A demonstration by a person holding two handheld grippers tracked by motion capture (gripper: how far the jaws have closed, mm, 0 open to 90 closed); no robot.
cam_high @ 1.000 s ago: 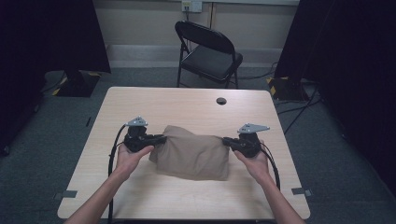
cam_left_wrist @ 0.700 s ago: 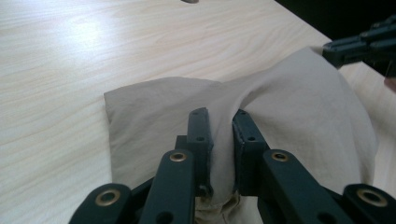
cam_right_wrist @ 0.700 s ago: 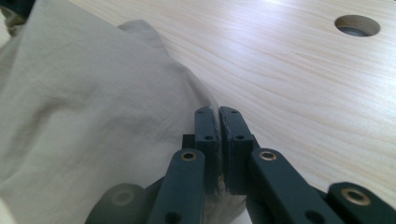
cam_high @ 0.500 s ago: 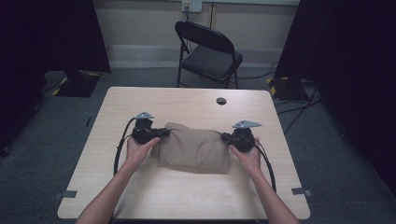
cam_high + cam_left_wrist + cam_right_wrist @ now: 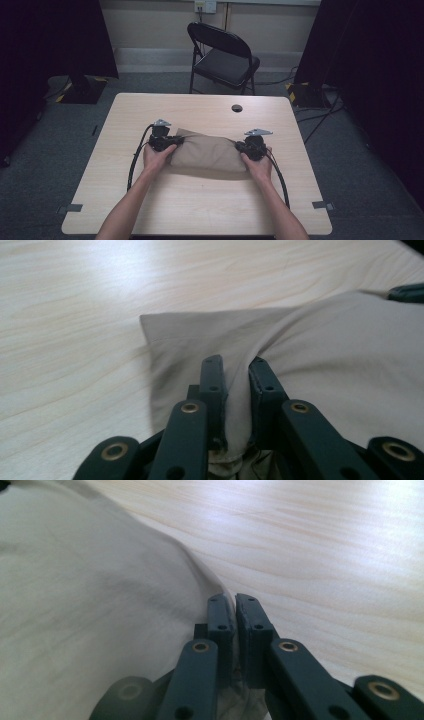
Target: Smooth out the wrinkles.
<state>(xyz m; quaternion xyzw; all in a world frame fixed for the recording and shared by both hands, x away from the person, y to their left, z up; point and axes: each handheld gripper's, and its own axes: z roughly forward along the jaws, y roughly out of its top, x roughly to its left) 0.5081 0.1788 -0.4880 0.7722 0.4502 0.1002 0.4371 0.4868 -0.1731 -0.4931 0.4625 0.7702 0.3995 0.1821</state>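
You have the left gripper (image 5: 170, 141) and the right gripper (image 5: 245, 147) each clamped on an opposite end of the tan cloth (image 5: 207, 152), which lies folded mid-table (image 5: 200, 205), so the fold stays even as you set it down.

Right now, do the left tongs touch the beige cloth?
Touching. In the left gripper view, the left tongs pinch a fold of the beige cloth between both jaws.
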